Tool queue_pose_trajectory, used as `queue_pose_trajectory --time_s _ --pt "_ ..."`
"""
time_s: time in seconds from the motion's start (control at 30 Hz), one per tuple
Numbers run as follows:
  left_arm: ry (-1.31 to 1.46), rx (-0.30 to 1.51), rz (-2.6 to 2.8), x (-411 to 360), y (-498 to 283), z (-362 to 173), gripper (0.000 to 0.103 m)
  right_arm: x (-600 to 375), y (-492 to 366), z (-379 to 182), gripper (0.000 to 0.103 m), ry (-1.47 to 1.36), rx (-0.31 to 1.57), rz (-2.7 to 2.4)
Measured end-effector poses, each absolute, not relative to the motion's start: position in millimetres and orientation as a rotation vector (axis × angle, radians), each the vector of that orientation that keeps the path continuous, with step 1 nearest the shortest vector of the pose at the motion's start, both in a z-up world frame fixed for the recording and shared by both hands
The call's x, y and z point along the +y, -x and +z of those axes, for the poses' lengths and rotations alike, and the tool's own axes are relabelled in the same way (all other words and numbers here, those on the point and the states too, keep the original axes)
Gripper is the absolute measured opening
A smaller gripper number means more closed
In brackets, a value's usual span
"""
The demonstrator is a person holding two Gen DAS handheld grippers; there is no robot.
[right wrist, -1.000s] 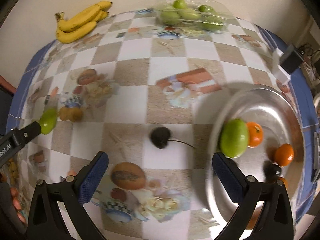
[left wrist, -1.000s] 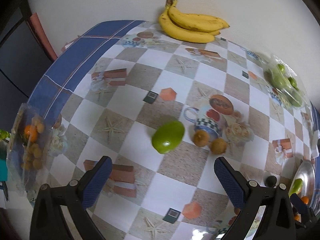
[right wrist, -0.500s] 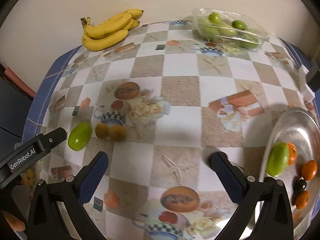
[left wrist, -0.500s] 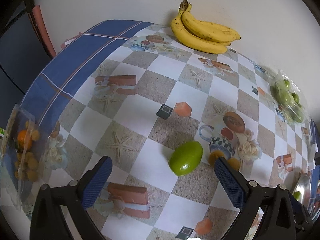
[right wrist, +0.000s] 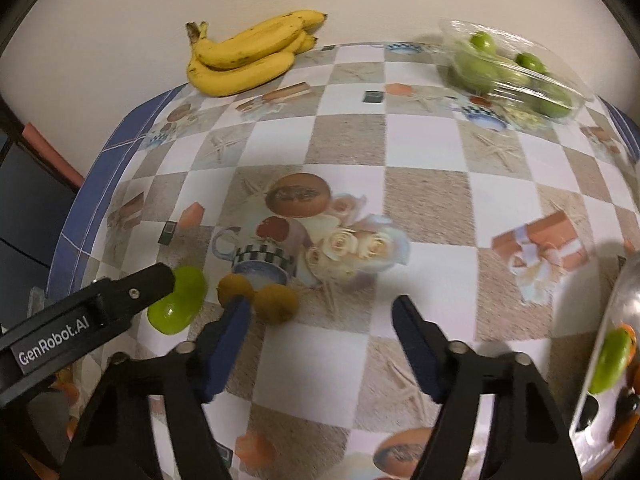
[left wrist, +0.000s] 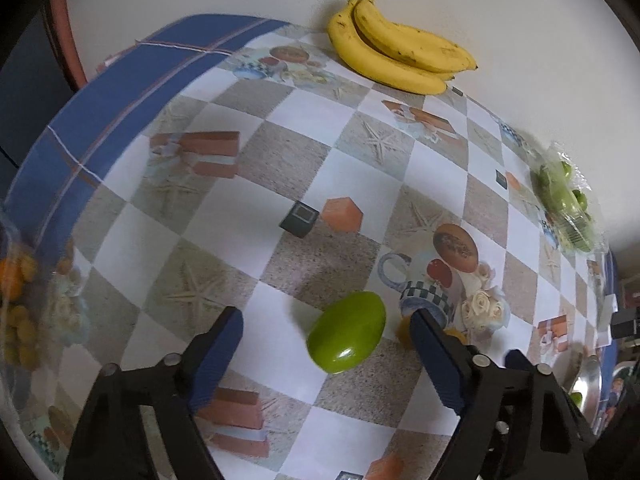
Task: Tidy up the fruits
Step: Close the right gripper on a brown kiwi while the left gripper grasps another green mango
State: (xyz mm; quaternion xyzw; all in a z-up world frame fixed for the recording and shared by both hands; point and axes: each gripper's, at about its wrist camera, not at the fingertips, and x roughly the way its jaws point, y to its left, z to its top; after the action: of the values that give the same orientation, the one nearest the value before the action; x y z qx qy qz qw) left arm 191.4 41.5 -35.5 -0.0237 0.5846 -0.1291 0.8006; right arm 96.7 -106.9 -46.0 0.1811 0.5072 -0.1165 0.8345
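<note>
A green mango [left wrist: 346,332] lies on the checked tablecloth between the fingers of my left gripper [left wrist: 324,326]. The jaws are closing, with gaps on both sides of the mango; the right finger is the nearer one. Two small brown fruits [right wrist: 276,303] sit just right of the mango. My right gripper [right wrist: 322,310] hovers over them with its jaws closing; one brown fruit lies inside beside the left finger, the other [right wrist: 236,286] sits behind that fingertip. Neither pad presses on them. The silver plate [right wrist: 624,300] at the right edge holds a second green mango [right wrist: 610,360] and oranges.
A bunch of bananas [right wrist: 248,56] lies at the back against the wall. A clear box of green fruits [right wrist: 512,76] stands at the back right. A clear bag of small orange fruits [left wrist: 16,300] lies at the table's left edge. The left gripper's finger [right wrist: 152,284] reaches in beside the mango.
Both grippers' jaws have narrowed. The left gripper came down around the green mango. The right gripper swung left, away from the plate, to the two brown fruits.
</note>
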Motion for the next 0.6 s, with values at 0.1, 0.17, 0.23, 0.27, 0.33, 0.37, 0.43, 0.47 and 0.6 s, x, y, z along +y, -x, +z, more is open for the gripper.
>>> queue_pose_trajectory --time_s 0.1,0.17,0.23,0.27,0.33,0.37,0.43,0.47,0.6 --pt "0.061 1.267 -0.291 39 -193 -39 0.079 -103 -103 -50 0.061 -0.381 1.078 -0.224" --pt "0.07 1.276 -0.302 37 -194 -42 0.077 -102 -105 -52 0.054 -0.382 1.079 -0.215" --pt "0.075 1.284 -0.31 35 -194 -45 0.074 -101 -108 -55 0.053 -0.381 1.087 -0.207" --pt "0.075 1.29 -0.313 34 -193 -47 0.073 -100 -109 -56 0.051 -0.381 1.09 -0.204" --pt "0.079 1.297 -0.324 32 -193 -51 0.071 -99 -111 -59 0.048 -0.385 1.094 -0.194" --pt "0.079 1.3 -0.328 32 -193 -52 0.069 -99 -111 -60 0.045 -0.388 1.095 -0.19" --pt "0.083 1.307 -0.336 30 -192 -54 0.068 -99 -112 -61 0.04 -0.397 1.093 -0.186" --pt "0.084 1.309 -0.338 30 -192 -55 0.066 -99 -112 -61 0.039 -0.401 1.092 -0.182" --pt "0.092 1.314 -0.345 28 -192 -58 0.06 -99 -113 -61 0.029 -0.408 1.092 -0.17"
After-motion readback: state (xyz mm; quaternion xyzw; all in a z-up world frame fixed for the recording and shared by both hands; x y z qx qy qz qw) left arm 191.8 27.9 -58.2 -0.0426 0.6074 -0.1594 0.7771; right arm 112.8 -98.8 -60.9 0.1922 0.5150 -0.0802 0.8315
